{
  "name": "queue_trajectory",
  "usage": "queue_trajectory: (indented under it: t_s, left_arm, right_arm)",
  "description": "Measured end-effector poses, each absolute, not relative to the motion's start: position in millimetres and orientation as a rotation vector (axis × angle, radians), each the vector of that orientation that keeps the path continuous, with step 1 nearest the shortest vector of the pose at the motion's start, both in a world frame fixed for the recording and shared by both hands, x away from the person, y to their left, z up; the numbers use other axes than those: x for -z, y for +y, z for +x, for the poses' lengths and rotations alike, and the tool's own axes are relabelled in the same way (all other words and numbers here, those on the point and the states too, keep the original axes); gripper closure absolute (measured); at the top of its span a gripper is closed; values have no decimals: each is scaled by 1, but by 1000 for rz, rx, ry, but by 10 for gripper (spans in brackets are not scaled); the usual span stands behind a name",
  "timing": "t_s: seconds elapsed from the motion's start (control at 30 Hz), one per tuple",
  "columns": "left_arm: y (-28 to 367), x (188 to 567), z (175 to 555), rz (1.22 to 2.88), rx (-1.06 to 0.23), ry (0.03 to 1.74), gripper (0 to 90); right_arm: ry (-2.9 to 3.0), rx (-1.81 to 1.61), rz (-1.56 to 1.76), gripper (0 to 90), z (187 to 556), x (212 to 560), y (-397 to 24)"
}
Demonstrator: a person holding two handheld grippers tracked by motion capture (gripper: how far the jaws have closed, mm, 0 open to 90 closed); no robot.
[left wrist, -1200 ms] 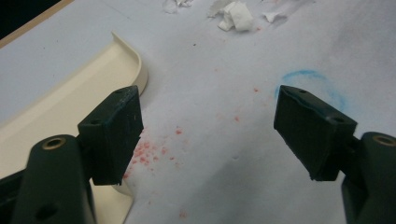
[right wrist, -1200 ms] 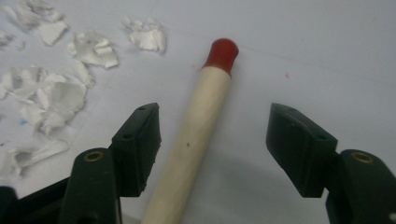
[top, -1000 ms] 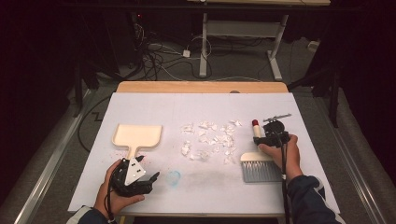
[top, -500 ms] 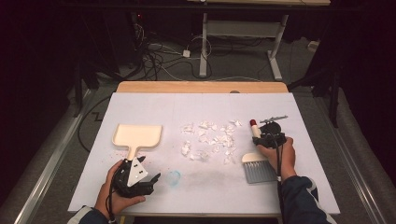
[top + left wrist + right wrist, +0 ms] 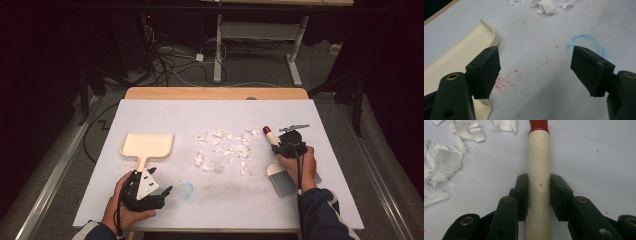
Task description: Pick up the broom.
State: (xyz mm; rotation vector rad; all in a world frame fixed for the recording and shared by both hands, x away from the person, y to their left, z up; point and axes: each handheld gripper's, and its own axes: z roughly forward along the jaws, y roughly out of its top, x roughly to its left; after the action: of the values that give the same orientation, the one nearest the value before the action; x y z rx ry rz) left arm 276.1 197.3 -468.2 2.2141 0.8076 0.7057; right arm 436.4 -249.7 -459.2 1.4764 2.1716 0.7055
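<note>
Right gripper view showed the right claw (image 5: pixel 539 195) just closed, pinching the brush handle (image 5: pixel 538 170) lying on the surface (image 5: pixel 165 115). Left claw (image 5: pixel 535 72) was spread beside the dustpan (image 5: pixel 147 145), gripping nothing. Paper scraps (image 5: pixel 225 150) lay unswept; sweeping not yet started.

so on the worktop (image 5: pixel 215 107) the paper scraps (image 5: pixel 225 150) sit bunched around the middle of the frame. dustpan (image 5: pixel 147 146) lies left of them, handle toward the bottom edge, with the left claw (image 5: pixel 155 192) just below that handle at lower left. brush (image 5: pixel 277 165) lies right of the scraps, handle tip toward the top, bristles toward the bottom, and the right claw (image 5: pixel 287 148) is on its handle
</note>
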Motion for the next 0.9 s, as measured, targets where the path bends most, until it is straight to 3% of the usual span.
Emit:
queue_trajectory:
  t_s: [0.33, 0.47, 0.73, 0.9]
  left_arm:
    - [196, 464, 276, 2197, -700, 814, 232]
    - [188, 453, 280, 2140, -629, 822, 232]
    - [144, 429, 284, 2064, -479, 757, 239]
    - [88, 416, 291, 2049, -397, 649, 244]
  right_arm:
    - [2090, -886, 1419, 705, 421, 435, -264]
    - [2057, -966, 1387, 706, 409, 422, -269]
    - [1974, -1122, 1299, 707, 386, 398, -275]
    - [1959, -1184, 1241, 708, 376, 387, -270]
